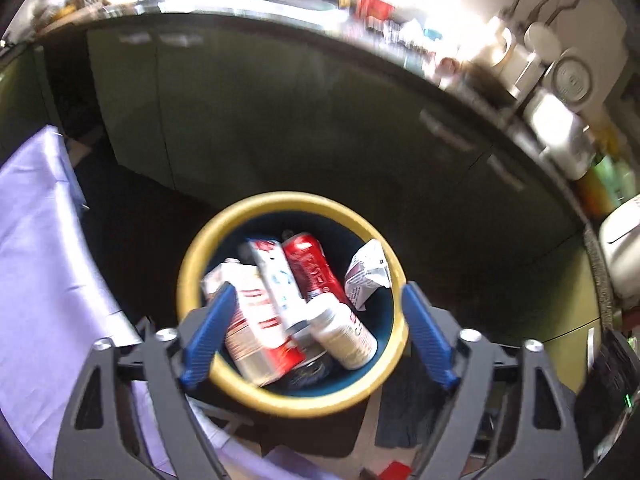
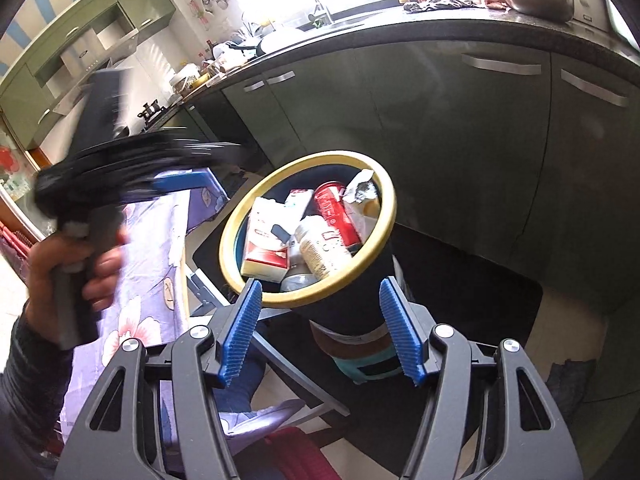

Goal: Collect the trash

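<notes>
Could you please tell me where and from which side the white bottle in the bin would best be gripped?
Probably across its round body, from above. The white bottle lies tilted on top of the other trash, its side exposed, inside the yellow-rimmed bin. The cartons and red can crowd it, so the rim blocks any sideways approach.

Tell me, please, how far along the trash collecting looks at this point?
Several pieces already lie in the yellow-rimmed bin: a red can, a white bottle, a red-and-white carton and a crumpled wrapper. Nothing is in hand: the left tool hangs open above the bin, and the right tool is open and empty beside it. Whether more trash is left elsewhere, these views do not show.
</notes>
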The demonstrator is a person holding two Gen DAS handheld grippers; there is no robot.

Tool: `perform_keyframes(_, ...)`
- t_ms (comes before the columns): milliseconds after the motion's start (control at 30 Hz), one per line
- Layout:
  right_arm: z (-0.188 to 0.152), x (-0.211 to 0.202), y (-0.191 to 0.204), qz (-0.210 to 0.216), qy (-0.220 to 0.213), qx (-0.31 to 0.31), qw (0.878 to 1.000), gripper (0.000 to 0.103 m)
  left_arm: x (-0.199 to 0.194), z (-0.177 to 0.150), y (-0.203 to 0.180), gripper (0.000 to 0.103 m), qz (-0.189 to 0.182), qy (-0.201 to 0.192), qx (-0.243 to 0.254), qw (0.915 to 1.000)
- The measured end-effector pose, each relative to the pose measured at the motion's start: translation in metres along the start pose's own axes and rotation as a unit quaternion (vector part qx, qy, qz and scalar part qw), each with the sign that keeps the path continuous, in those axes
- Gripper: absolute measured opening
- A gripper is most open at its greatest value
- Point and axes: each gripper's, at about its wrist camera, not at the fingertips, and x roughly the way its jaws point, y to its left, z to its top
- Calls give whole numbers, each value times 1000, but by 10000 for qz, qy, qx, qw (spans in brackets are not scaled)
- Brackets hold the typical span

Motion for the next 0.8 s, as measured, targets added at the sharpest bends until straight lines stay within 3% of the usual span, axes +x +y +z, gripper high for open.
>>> perform_keyframes(167, -6, 1, 20, 167, 82, -126, 9997, 63, -99, -52, 23, 96, 309, -1082, 318, 9931)
perform_keyframes(300, -12, -1, 53, 310, 196, -538, 9979, 68, -169, -102, 42, 96, 977, -1715, 259, 9800)
perform_keyframes(467, -20, -4, 97, 524, 216, -1061, 9927, 74, -239, -171, 67, 96, 1740, -1970, -228, 9646)
perform_keyframes(633, -30, -18, 136, 613, 14, -1510, 9866, 85, -293, -236, 74, 96, 2621, -2272, -616, 9359)
perform_keyframes(700, -34, -26, 147, 617, -93, -1598, 9852, 98, -312, -256, 81, 96, 2844, -2407, -804, 9245)
perform_keyframes(800, -42, -42, 158, 531, -249, -1746, 9829, 98, -337, -283, 86, 96, 3028, -2528, -1146, 9117)
